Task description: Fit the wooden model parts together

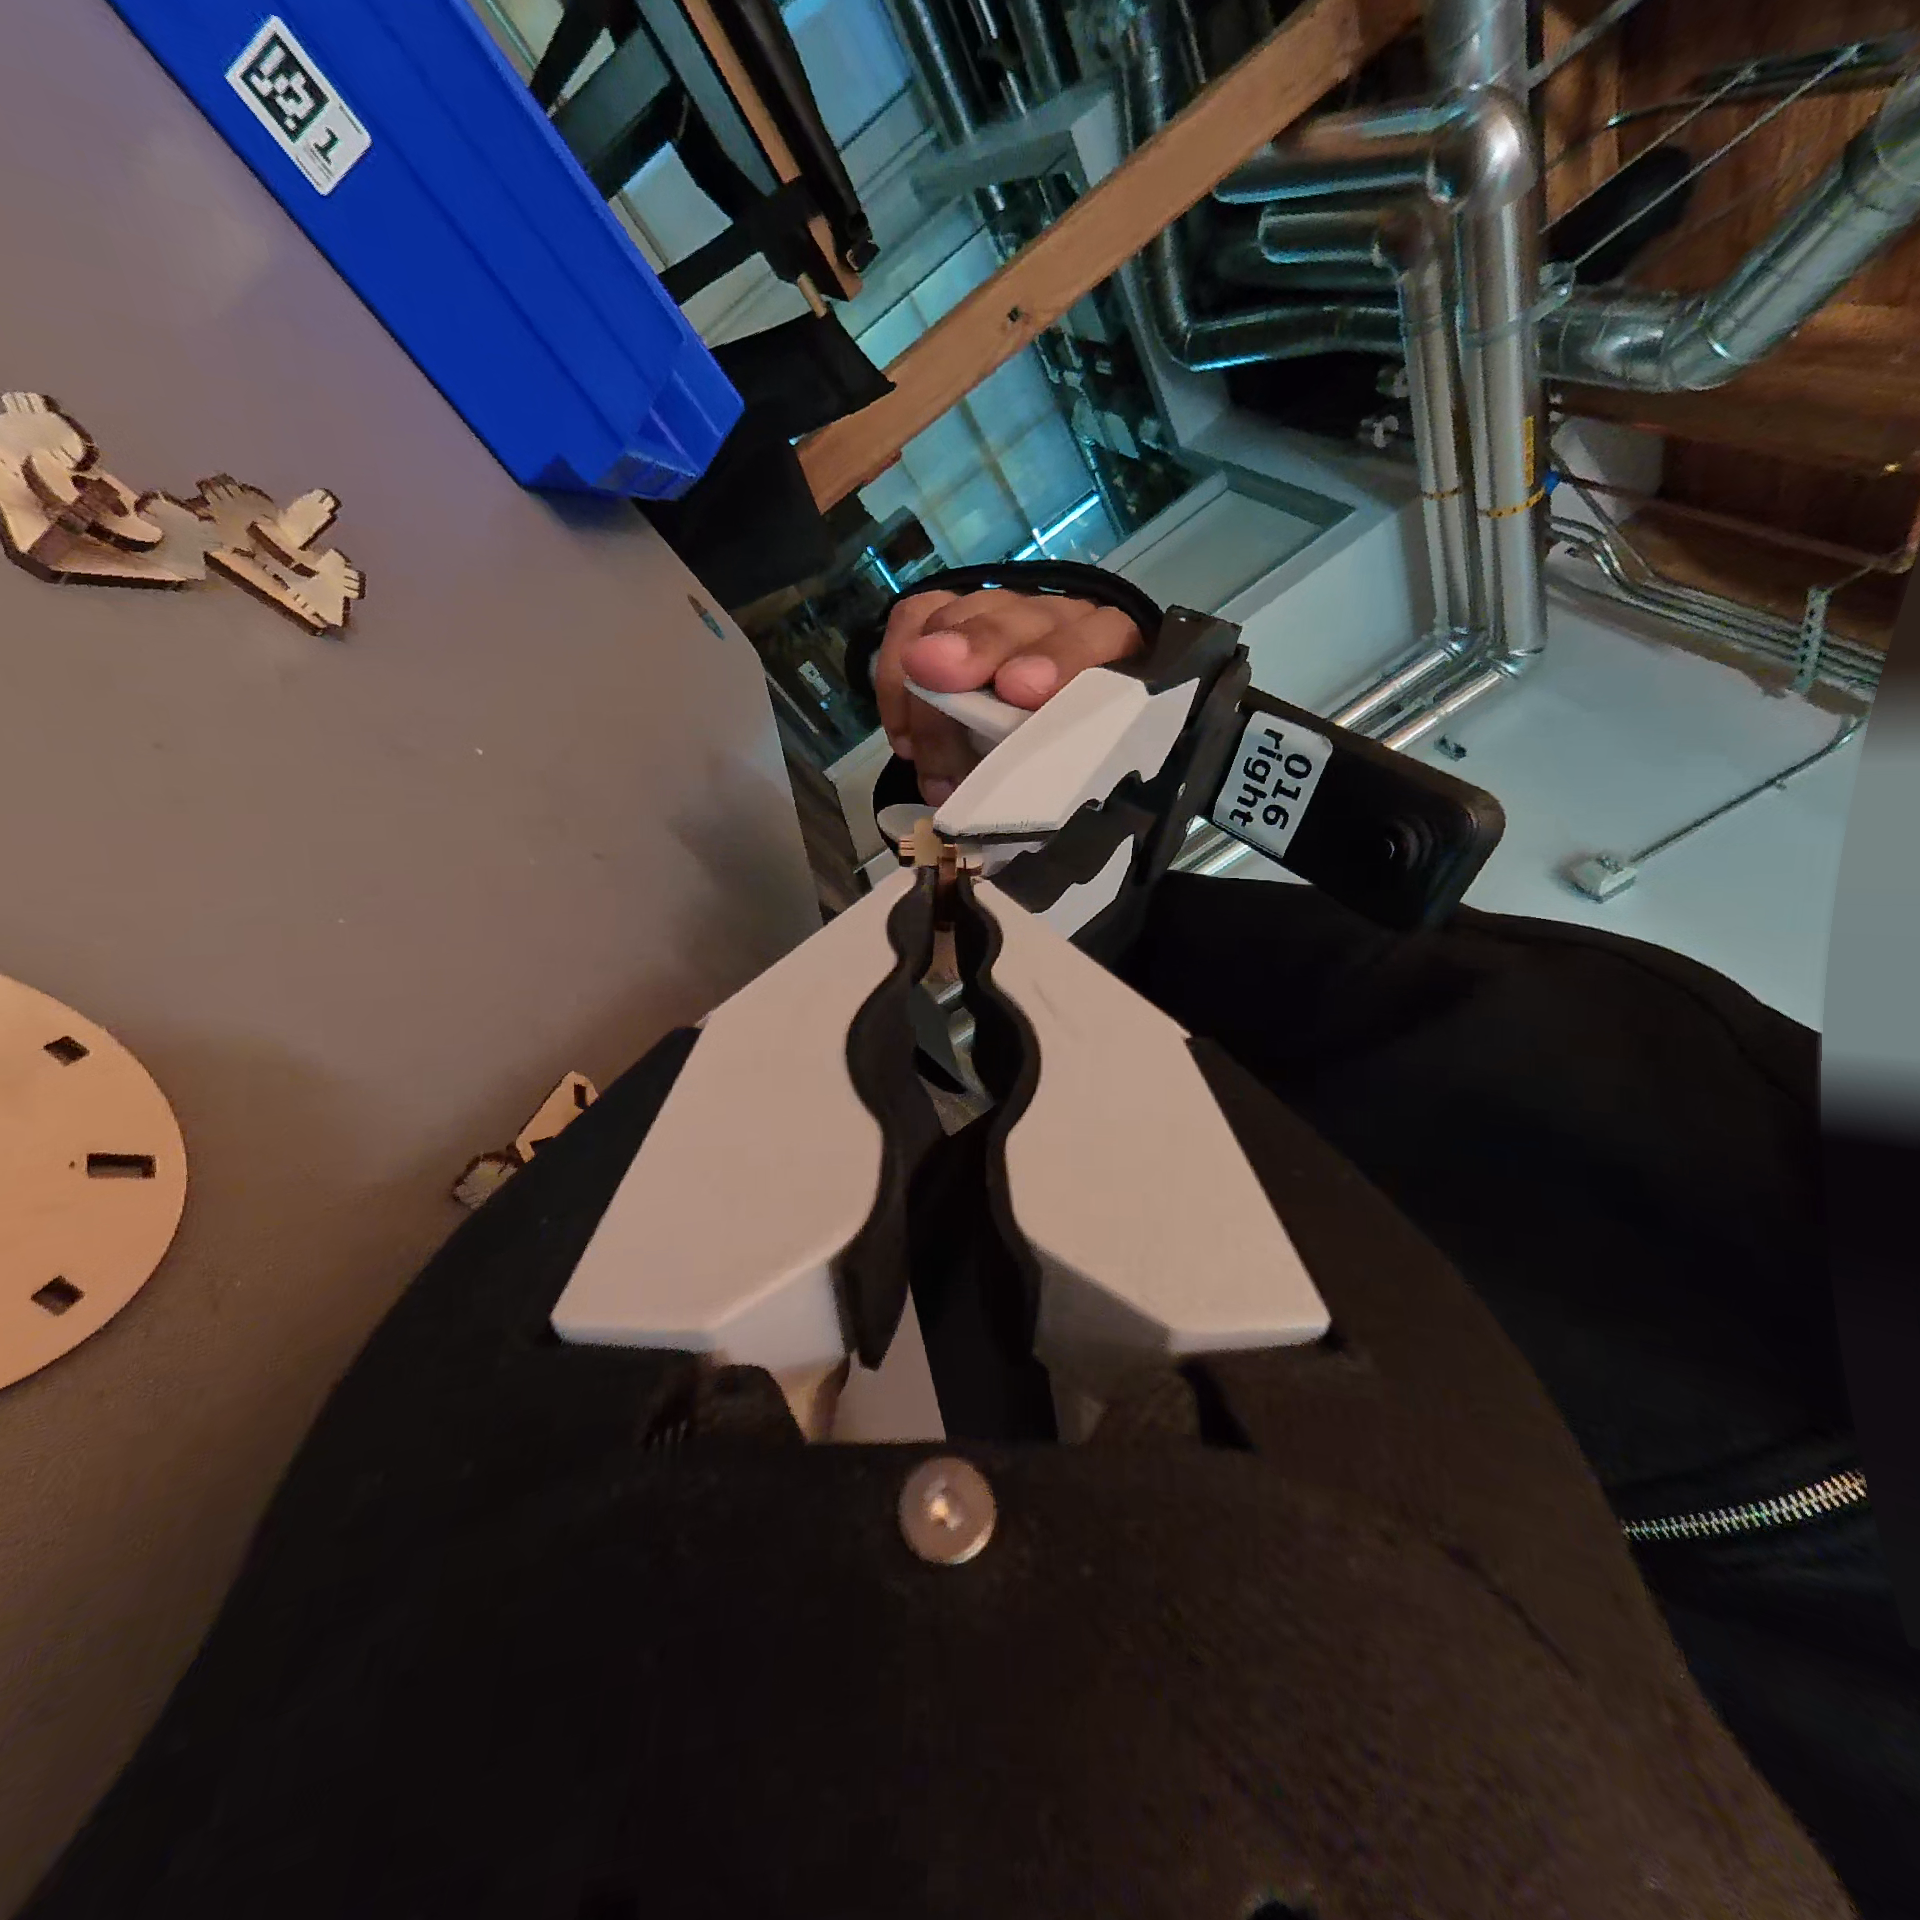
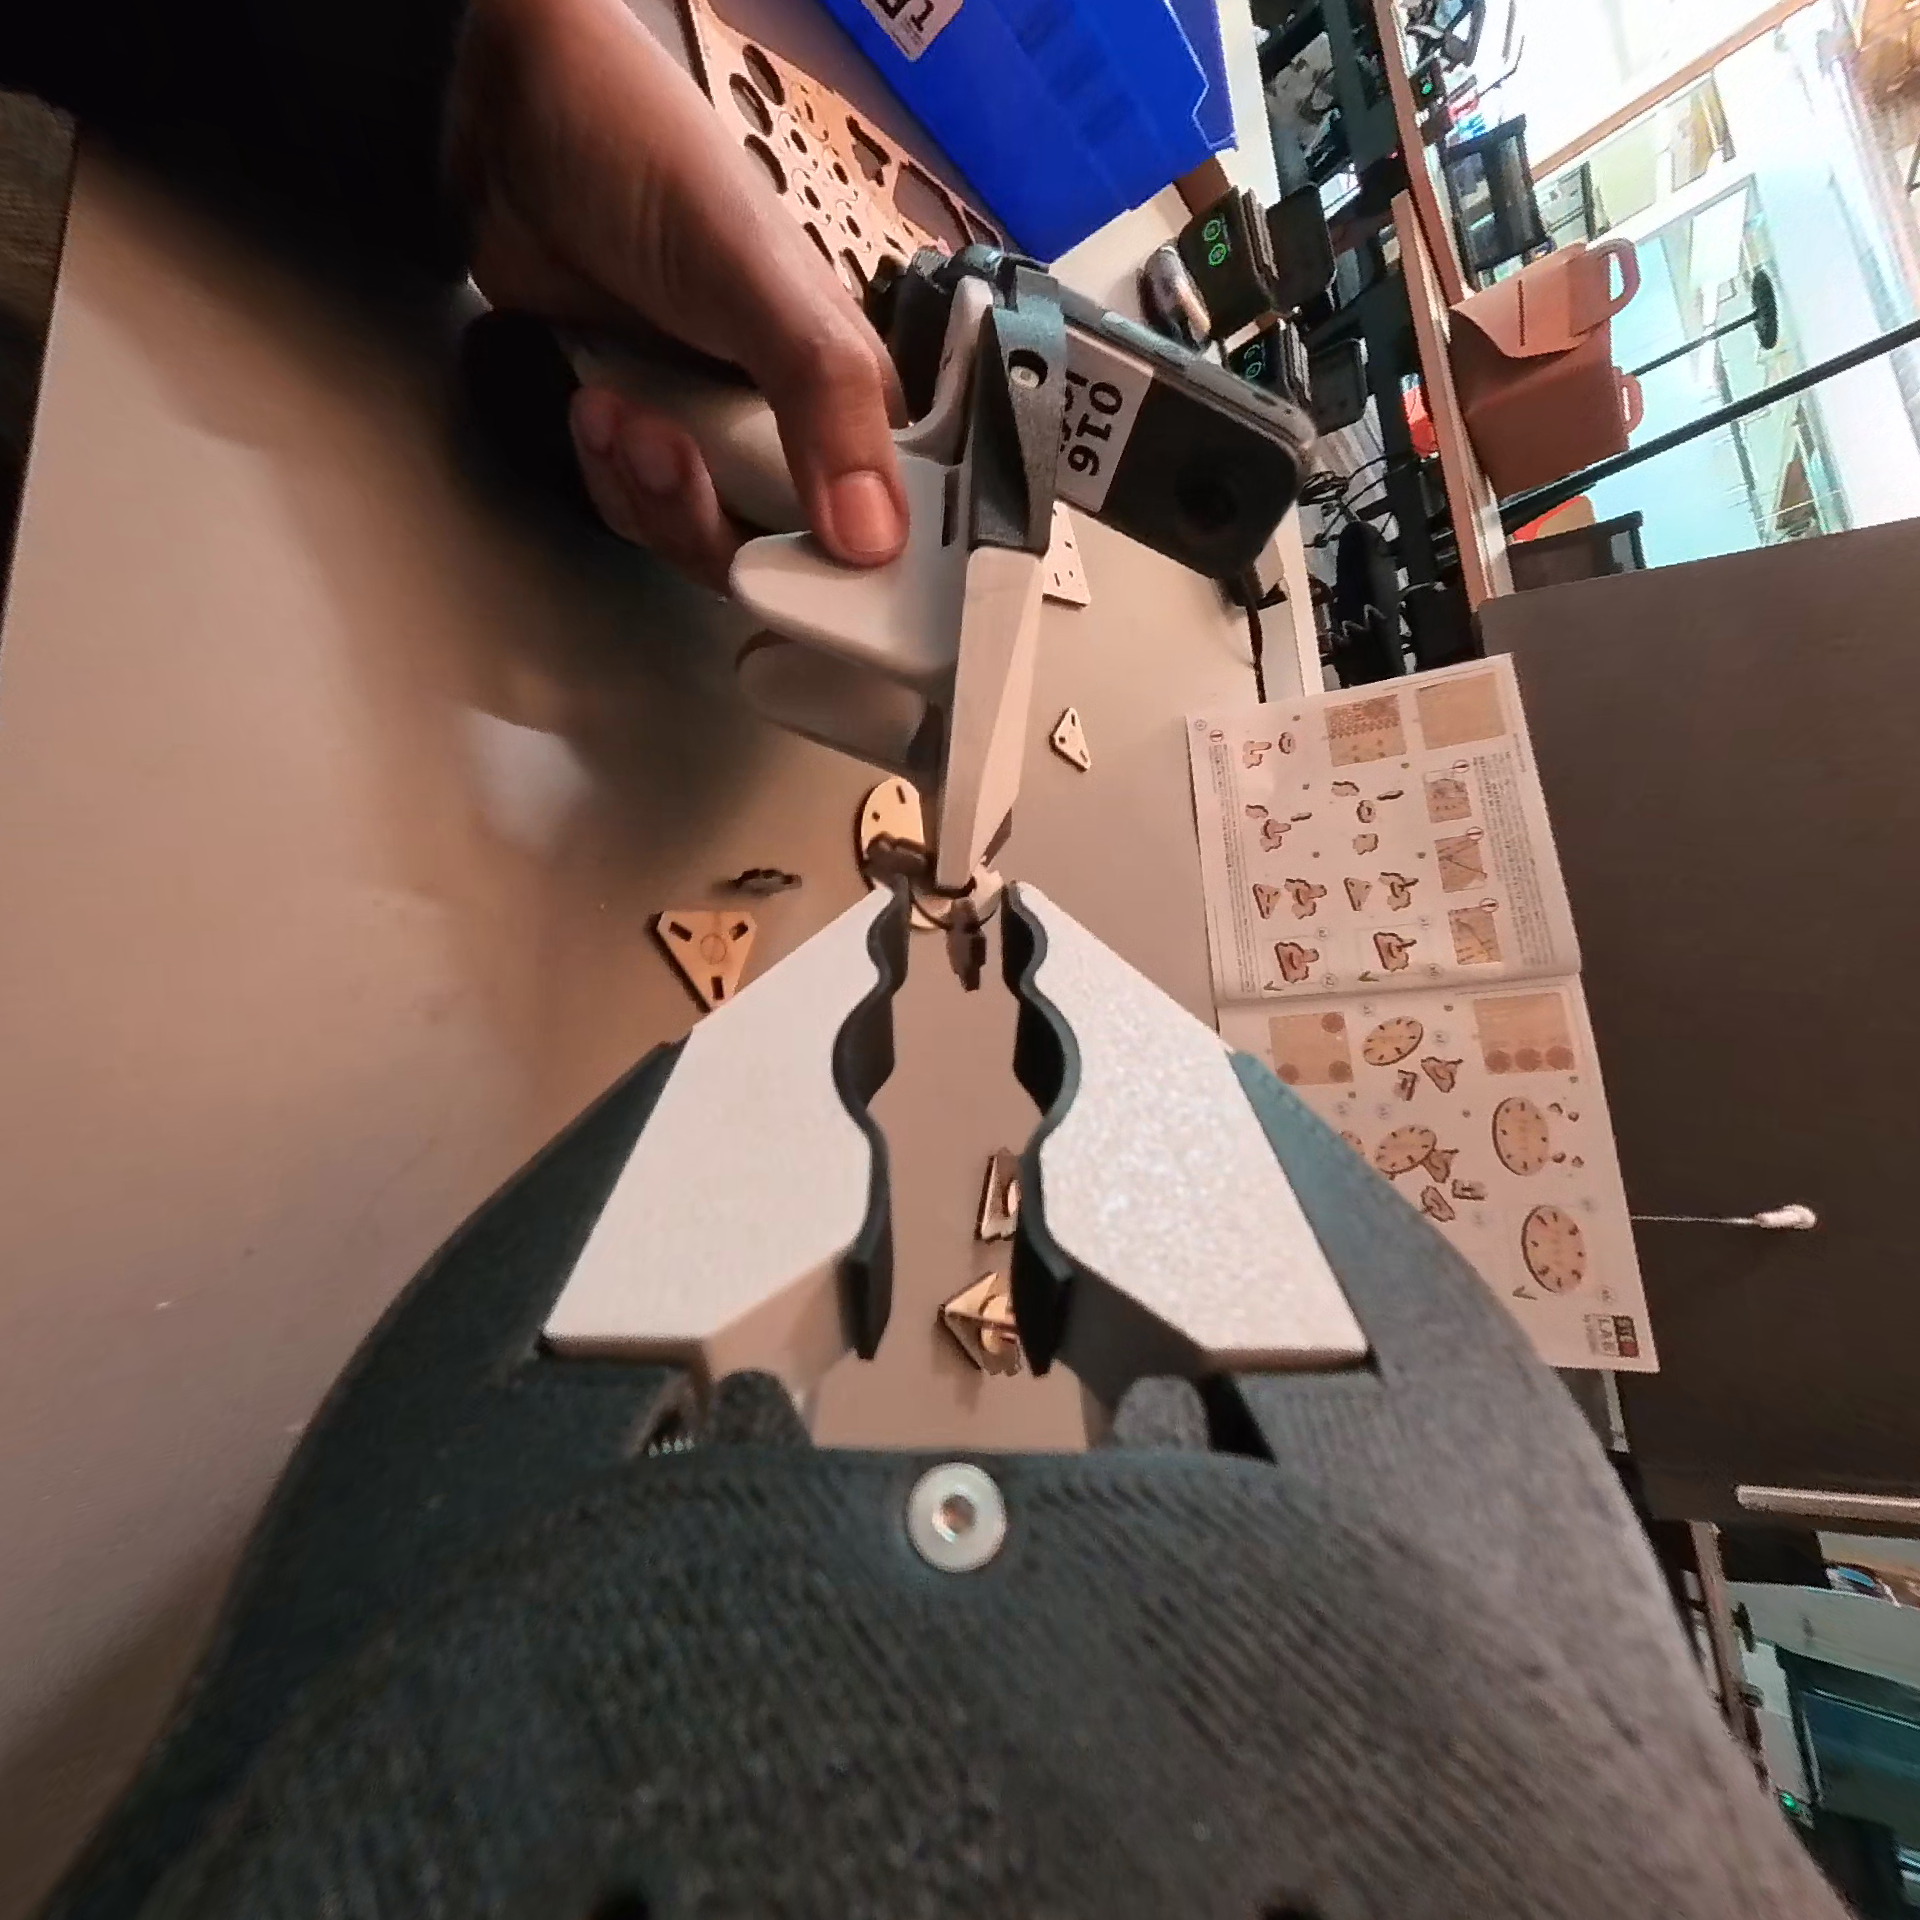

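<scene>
Wooden puzzle piece [image 1: 940, 914] pinched in left gripper [image 1: 943, 883]; right gripper [image 2: 951, 914] grips small wooden disc assembly [image 2: 940, 894].

Each camera rides close behind its own gripper, looking along the fingers; the two face each other, sharing the small wooden assembly [image 1: 933, 847] between the tips.

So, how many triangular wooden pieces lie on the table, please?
4 triangles: one left of the right gripper's tips, a small one beside the left gripper's finger, one part-hidden behind its body, one between the right fingers. Others may be hidden.
</scene>
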Tool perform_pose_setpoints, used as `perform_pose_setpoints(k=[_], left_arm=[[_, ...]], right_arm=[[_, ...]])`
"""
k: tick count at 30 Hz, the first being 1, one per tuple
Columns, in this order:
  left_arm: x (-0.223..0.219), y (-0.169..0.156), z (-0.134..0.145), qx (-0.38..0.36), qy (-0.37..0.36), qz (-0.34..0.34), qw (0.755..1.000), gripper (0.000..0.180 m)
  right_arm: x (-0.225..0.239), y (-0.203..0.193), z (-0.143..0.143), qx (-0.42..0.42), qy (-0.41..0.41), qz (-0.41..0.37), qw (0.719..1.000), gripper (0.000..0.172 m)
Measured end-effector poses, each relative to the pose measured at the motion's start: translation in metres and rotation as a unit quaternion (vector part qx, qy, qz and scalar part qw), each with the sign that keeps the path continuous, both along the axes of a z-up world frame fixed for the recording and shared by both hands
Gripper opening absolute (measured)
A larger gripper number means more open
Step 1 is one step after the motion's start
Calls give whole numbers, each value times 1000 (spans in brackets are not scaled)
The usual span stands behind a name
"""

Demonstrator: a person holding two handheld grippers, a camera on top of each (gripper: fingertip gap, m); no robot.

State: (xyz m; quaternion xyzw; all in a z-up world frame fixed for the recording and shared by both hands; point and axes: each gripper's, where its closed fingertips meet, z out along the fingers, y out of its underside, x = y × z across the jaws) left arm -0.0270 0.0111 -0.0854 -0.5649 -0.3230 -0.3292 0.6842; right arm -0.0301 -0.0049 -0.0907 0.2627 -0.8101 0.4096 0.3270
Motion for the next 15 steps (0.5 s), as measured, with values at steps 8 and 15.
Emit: perform_pose_setpoints(k=[8, 15], left_arm=[[-4, -5, 1, 20, -23, 7, 1000, 3], [-20, -21, 5, 75, -67, 48, 994, 2]], right_arm=[[0, -1, 0, 4, 4, 1, 1000, 16], [-10, -1, 19, -34, 119, -26, 992, 50]])
